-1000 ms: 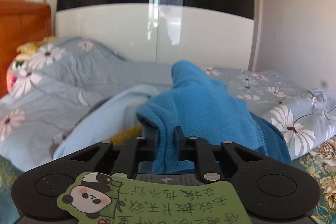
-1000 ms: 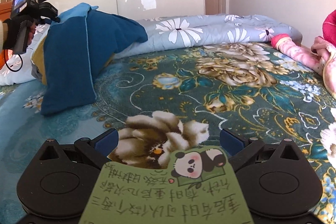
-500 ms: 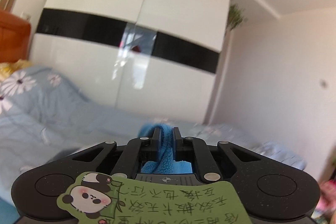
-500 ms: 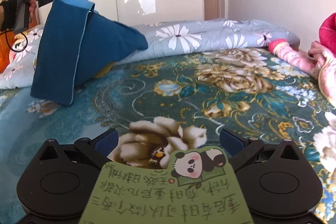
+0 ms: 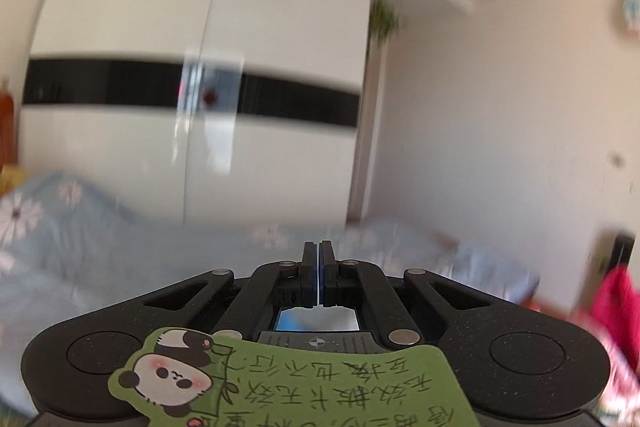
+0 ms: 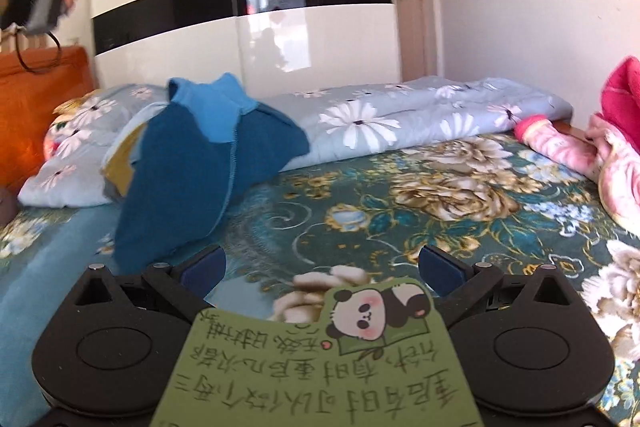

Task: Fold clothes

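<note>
Now blue garment (image 6: pixel 192 163) lies beyond right gripper (image 6: pixel 320 267).

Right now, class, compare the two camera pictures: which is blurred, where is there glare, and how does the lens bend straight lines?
Left wrist view: the wardrobe and quilt are smeared by motion blur, while the shut left claw stays sharp. Right wrist view: mostly sharp, though the raised left claw is blurred; the glossy wardrobe doors show window glare, and the black band bows from fisheye distortion.
</note>
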Available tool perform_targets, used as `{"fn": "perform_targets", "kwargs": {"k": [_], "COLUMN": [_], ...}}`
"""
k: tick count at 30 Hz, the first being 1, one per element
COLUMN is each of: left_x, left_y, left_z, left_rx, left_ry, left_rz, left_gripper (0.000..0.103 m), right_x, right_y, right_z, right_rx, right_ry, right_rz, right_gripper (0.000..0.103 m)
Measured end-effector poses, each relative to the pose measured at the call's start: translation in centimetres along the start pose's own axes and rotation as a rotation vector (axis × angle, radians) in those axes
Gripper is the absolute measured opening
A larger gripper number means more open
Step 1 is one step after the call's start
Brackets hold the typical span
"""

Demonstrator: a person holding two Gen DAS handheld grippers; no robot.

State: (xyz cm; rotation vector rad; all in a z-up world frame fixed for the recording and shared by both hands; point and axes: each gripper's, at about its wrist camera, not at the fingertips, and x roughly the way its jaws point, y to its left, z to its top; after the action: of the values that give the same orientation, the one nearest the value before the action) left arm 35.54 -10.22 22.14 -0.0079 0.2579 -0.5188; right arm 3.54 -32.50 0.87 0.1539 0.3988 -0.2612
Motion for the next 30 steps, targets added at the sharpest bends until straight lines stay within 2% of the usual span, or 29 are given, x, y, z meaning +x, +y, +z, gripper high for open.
{"fn": "perform_targets", "kwargs": {"k": [3, 4, 7, 10, 11, 15, 16, 17, 18, 20, 21, 22, 23, 25, 30], "left_x": [3.2, 4.2, 7.1, 9.9, 11.0, 14.8, 15.4, 16.0, 16.5, 16.7, 16.6, 16.2, 15.8, 14.8, 11.6], "left_y": [0.7, 1.3, 2.4, 3.0, 3.0, 2.3, 2.1, 2.0, 1.9, 1.7, 1.8, 2.1, 2.4, 3.0, 2.7], "left_z": [-4.4, -5.7, -8.9, -10.5, -10.7, -11.4, -11.9, -12.1, -12.3, -12.4, -12.4, -12.3, -12.1, -11.5, -7.8], "left_rx": [-0.042, -0.073, -0.154, -0.184, -0.184, -0.169, -0.167, -0.168, -0.169, -0.177, -0.185, -0.205, -0.226, -0.262, -0.265], "left_ry": [0.124, 0.159, 0.213, 0.235, 0.242, 0.267, 0.278, 0.286, 0.293, 0.291, 0.290, 0.274, 0.255, 0.204, 0.082], "left_rz": [0.046, 0.059, 0.074, 0.078, 0.081, 0.079, 0.078, 0.085, 0.093, 0.113, 0.122, 0.118, 0.113, 0.091, 0.026], "left_gripper": [0.004, 0.011, 0.047, 0.068, 0.070, 0.064, 0.053, 0.047, 0.045, 0.028, 0.023, 0.010, 0.005, 0.004, 0.003], "right_x": [-0.3, -0.1, 0.8, 2.3, 2.9, 5.3, 5.8, 6.1, 6.4, 6.6, 6.6, 6.7, 6.7, 6.4, 5.1], "right_y": [0.4, 0.3, -0.2, -0.8, -1.0, -1.8, -1.9, -2.0, -2.1, -2.3, -2.4, -2.6, -2.7, -2.9, -3.0], "right_z": [-0.2, -0.2, -0.6, -1.1, -1.3, -2.3, -2.6, -2.7, -2.8, -2.9, -2.9, -2.9, -2.9, -2.8, -2.4], "right_rx": [-0.025, -0.025, -0.013, -0.006, -0.003, 0.017, 0.022, 0.024, 0.025, 0.029, 0.032, 0.035, 0.037, 0.039, 0.034], "right_ry": [-0.002, 0.000, 0.016, 0.040, 0.051, 0.095, 0.103, 0.108, 0.112, 0.115, 0.116, 0.117, 0.117, 0.114, 0.096], "right_rz": [0.005, 0.003, -0.003, -0.012, -0.016, -0.027, -0.028, -0.029, -0.031, -0.039, -0.043, -0.047, -0.051, -0.058, -0.063], "right_gripper": [0.102, 0.102, 0.102, 0.102, 0.102, 0.102, 0.102, 0.102, 0.102, 0.102, 0.102, 0.102, 0.102, 0.102, 0.102]}}
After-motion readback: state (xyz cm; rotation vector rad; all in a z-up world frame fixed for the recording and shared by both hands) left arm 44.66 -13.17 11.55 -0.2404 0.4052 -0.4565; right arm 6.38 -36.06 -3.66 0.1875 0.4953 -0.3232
